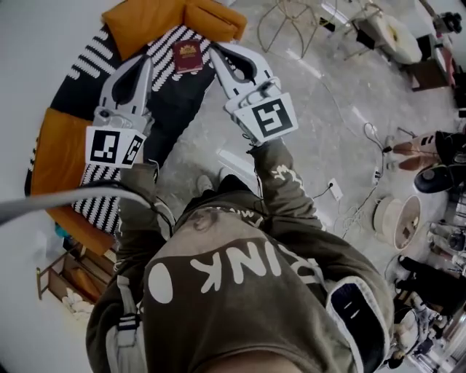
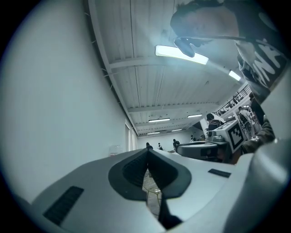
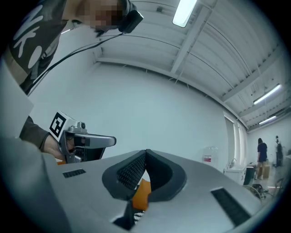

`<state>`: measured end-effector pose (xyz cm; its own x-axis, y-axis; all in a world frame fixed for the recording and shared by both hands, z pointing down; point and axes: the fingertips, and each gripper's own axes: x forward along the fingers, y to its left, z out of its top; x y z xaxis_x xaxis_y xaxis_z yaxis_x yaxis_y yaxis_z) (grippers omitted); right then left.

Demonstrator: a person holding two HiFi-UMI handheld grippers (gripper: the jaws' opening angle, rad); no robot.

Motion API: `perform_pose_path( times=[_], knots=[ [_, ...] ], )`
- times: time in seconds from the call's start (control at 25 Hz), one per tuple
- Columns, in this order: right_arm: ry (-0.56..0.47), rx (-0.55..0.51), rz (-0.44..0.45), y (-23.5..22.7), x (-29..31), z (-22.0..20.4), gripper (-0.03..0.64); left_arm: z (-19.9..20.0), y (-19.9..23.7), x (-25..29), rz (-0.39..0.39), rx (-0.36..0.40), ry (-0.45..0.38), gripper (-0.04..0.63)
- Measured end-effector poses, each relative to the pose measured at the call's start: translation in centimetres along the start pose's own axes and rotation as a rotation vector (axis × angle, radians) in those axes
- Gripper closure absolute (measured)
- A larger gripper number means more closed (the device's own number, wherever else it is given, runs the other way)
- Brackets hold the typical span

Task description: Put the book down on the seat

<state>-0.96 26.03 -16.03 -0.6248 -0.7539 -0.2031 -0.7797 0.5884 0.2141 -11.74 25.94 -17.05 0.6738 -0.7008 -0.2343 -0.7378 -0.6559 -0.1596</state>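
A dark red book [image 1: 187, 56] lies flat on the black-and-white striped seat [image 1: 164, 44] of an orange sofa. Both grippers are held up well above it, one on each side of the book in the head view. My left gripper [image 1: 148, 63] is shut with nothing in it; its pads meet in the left gripper view [image 2: 148, 152]. My right gripper [image 1: 217, 51] is also shut and empty, its pads closed together [image 3: 145, 154]. Each gripper view looks out level at a white wall and ceiling and shows the other gripper beside it.
Orange cushions [image 1: 149, 18] border the sofa's seat. A wire-frame stool [image 1: 291, 25] stands on the concrete floor to the right. Cables and a power strip [image 1: 335, 191] run across the floor. A low wooden rack [image 1: 73, 280] sits at lower left. People stand far off [image 3: 262, 152].
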Motion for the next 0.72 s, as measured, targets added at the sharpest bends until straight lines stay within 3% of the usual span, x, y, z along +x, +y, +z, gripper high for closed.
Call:
perform_pose_path(
  times=[0.2, 0.72],
  knots=[
    [0.004, -0.001, 0.011, -0.2, -2.1, 1.7, 0.606, 2.2, -1.7, -0.2, 0.000, 0.021, 0.003, 0.591],
    [-0.030, -0.014, 0.024, -1.7, -4.1, 2.8, 0.606, 2.8, -4.7, 1.7, -0.021, 0.035, 0.002, 0.591]
  ],
)
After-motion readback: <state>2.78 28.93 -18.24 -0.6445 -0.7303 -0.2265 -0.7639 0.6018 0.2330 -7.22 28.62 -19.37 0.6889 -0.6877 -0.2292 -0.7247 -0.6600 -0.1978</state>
